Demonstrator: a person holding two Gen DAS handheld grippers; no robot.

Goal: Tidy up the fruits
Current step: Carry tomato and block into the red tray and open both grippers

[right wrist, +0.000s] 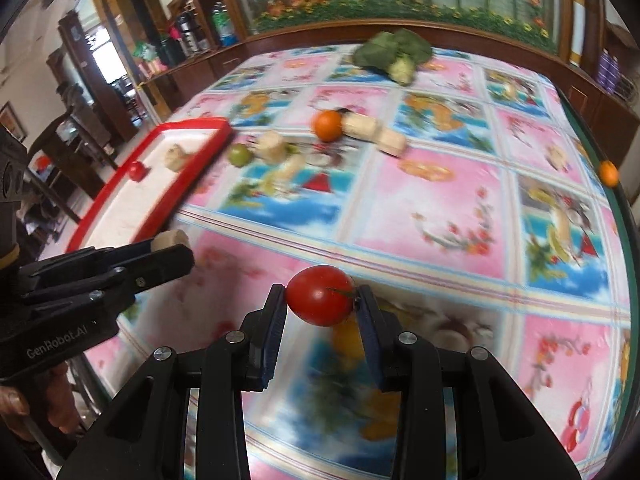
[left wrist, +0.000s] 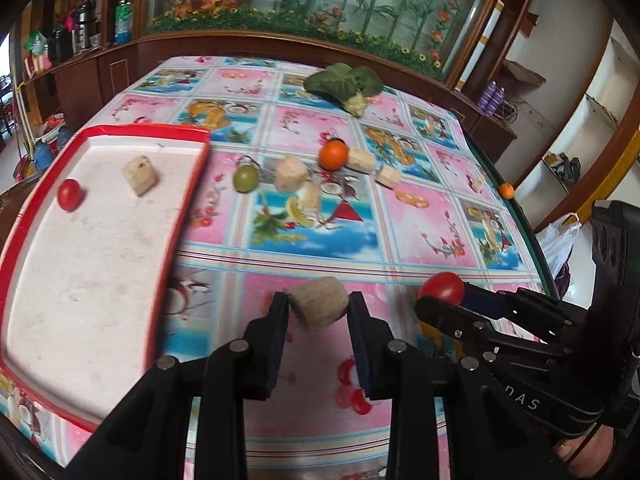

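Note:
My left gripper [left wrist: 319, 304] is shut on a beige sugarcane chunk [left wrist: 322, 302], held above the tablecloth just right of the red-rimmed white tray [left wrist: 188, 200]. My right gripper [right wrist: 322, 300] is shut on a red tomato [right wrist: 320, 300]; from the left wrist it shows at the right with the tomato [left wrist: 442, 287] at its tips. In the tray lie a small tomato [left wrist: 70, 195] and a beige chunk [left wrist: 140, 175]. Mid-table sit a green fruit [left wrist: 245, 178], an orange [left wrist: 333, 155] and several more beige chunks [left wrist: 290, 173]. The right wrist view shows the left gripper [right wrist: 168, 246] low at the left.
A leafy green vegetable [left wrist: 344, 82] lies at the far side of the table. A small orange [left wrist: 506, 190] sits at the table's right edge. Wooden cabinets and shelves [left wrist: 568, 128] surround the table. A person's hand [right wrist: 24, 404] grips the left tool.

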